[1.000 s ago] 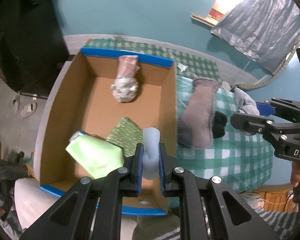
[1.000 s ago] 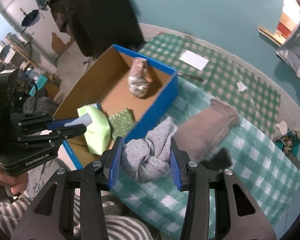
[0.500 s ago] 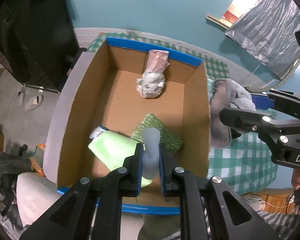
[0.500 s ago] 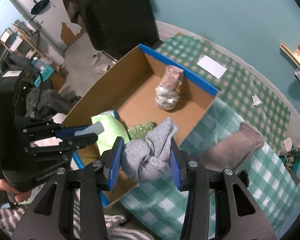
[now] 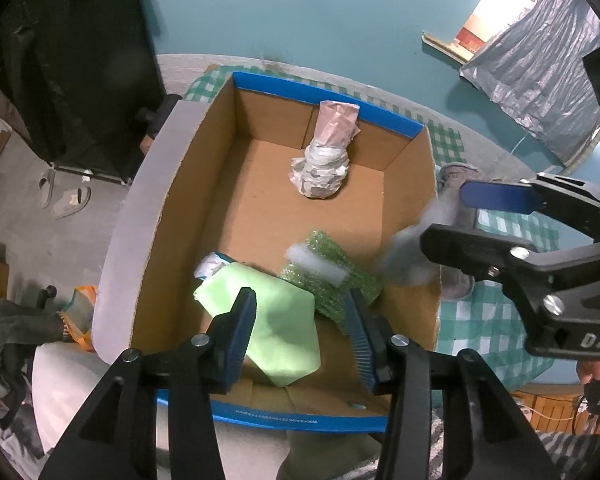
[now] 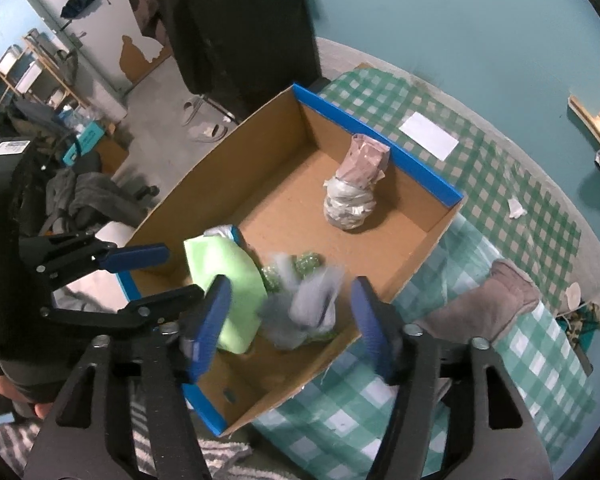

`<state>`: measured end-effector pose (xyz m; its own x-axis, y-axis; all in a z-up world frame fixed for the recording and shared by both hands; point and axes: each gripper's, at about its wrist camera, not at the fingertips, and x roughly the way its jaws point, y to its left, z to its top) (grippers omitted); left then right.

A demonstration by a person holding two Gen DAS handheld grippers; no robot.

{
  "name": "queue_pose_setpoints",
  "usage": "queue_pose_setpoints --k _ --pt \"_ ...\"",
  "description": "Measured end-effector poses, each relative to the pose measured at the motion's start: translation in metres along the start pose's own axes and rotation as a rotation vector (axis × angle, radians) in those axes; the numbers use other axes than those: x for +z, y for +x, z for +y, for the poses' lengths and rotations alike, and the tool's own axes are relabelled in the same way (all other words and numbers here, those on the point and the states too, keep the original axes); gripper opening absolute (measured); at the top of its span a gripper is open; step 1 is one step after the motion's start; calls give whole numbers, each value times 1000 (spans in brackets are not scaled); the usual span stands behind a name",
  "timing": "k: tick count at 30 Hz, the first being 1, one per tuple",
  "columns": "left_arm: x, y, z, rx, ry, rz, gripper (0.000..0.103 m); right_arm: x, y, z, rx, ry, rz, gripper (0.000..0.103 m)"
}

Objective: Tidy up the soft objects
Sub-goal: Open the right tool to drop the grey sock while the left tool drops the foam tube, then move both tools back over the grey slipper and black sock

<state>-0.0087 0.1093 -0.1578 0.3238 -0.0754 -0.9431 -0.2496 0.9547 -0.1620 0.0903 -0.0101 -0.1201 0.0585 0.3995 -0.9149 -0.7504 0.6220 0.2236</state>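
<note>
- Both pairs of fingers are spread wide with nothing between the blue pads: the left gripper (image 5: 302, 336) hangs over the near end of the box, and the right gripper (image 6: 290, 326) hangs over its near right corner.
- Checked green tablecloth (image 6: 540, 364) covers the table under and to the right of the box.
- Cardboard box (image 5: 180, 216) with blue-edged flaps sits open on the cloth, its brown floor mostly bare in the middle.
- Brownish-grey folded cloth (image 6: 496, 308) lies on the tablecloth just outside the box's right wall.
- Light green folded cloth (image 5: 276, 320) lies at the near end of the box floor, partly over a white-and-blue item whose shape cannot be made out.
- Pink-and-grey wrapped bundle (image 5: 328, 160) stands against the far wall of the box, leaning slightly on it.
- Grey knotted sock (image 6: 300, 312) shows as a motion-blurred shape between the right gripper's spread fingers, touching neither pad, over the box's near right part; whether it has reached the floor cannot be told.
- Green glittery pad (image 5: 332, 284) lies on the box floor beside the light green cloth, partly tucked under its edge.
- Pale white foam piece (image 5: 318, 262), also blurred, lies across the top of the glittery pad, ahead of the left gripper's fingers.
- White paper slip (image 6: 430, 135) rests flat on the tablecloth beyond the box's far wall.
</note>
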Motion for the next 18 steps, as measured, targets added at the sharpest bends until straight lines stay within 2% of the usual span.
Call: queue_pose_setpoints --k 8,18 --pt "0 2 -1 -3 -13 9 47 -6 -9 -9 -8 22 -11 70" --pt "-1 1 -18 -5 13 9 47 -29 -22 -43 -35 102 -7 70"
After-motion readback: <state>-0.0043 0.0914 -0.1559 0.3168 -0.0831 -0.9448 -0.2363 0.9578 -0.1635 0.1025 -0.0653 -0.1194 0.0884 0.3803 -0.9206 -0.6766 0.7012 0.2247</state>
